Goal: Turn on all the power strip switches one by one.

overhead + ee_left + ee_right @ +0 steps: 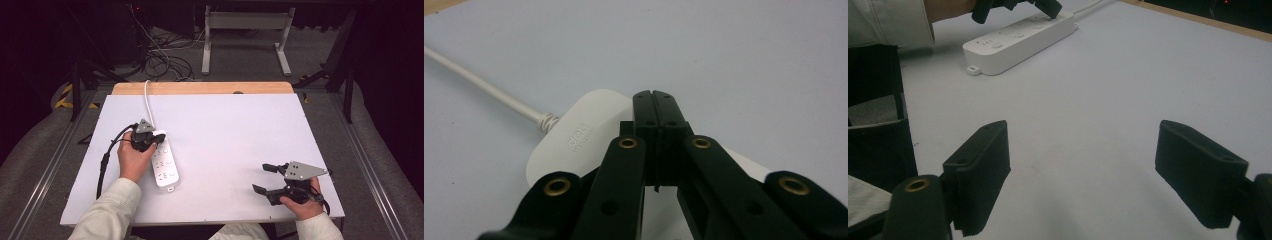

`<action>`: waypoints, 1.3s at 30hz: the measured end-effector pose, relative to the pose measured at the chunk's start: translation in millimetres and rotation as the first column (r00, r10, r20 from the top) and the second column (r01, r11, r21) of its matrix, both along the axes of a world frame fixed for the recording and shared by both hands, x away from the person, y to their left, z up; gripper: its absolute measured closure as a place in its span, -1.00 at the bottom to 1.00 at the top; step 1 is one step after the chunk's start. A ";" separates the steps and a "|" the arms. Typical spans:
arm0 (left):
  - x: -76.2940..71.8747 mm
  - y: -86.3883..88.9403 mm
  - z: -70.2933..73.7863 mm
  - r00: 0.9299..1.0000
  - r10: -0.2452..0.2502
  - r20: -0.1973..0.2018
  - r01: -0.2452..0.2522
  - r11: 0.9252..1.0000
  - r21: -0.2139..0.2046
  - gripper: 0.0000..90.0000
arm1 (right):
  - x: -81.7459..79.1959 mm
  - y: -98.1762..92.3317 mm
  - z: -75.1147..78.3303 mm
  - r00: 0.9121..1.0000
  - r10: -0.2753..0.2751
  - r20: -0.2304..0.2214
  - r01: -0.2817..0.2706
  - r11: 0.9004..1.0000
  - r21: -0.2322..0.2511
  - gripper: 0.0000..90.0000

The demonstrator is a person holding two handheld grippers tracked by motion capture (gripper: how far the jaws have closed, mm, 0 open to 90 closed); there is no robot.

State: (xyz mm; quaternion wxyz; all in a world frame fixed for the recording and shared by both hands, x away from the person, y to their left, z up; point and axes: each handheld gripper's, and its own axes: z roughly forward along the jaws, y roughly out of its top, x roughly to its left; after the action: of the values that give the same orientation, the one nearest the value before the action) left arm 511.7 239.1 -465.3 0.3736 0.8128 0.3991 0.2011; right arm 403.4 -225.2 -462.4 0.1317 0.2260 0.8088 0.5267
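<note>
The left gripper (pixel 655 100), jaws closed together, sits over the power strip's (pixel 165 165) cord end. The right gripper (pixel 265 178) rests wide open, well apart on the surface (pixel 230 135).

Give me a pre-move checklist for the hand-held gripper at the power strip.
1. Left hand-held gripper jaws shut, nothing between them: ok.
2. Its tip sits over the cord end of the power strip: ok.
3. Tip actually pressing the strip's top: cannot tell.
4. Power strip lying flat on the table: ok.
5. White cord runs away off the far edge, clear of the jaws: ok.
6. Right hand-held gripper open, apart from the strip, out of the way: ok.
</note>
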 end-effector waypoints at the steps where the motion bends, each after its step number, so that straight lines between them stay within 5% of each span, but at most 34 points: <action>1: 0.1 -0.1 -0.2 1.000 -0.001 0.001 0.001 1.000 -0.002 0.99 | 0.0 0.0 0.0 1.000 0.000 0.000 0.000 1.000 0.000 -0.50; 39: -2.5 -6.5 -4.8 0.998 0.059 -0.004 -0.059 0.998 0.007 1.00 | -2.3 2.1 -0.6 1.000 0.019 -0.003 -0.019 1.000 0.002 -0.51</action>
State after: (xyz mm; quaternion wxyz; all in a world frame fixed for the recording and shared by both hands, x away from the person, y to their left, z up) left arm 509.2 232.6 -470.2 0.3638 0.8024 0.4231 0.2116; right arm 401.1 -223.1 -463.0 0.1249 0.2192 0.8105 0.5286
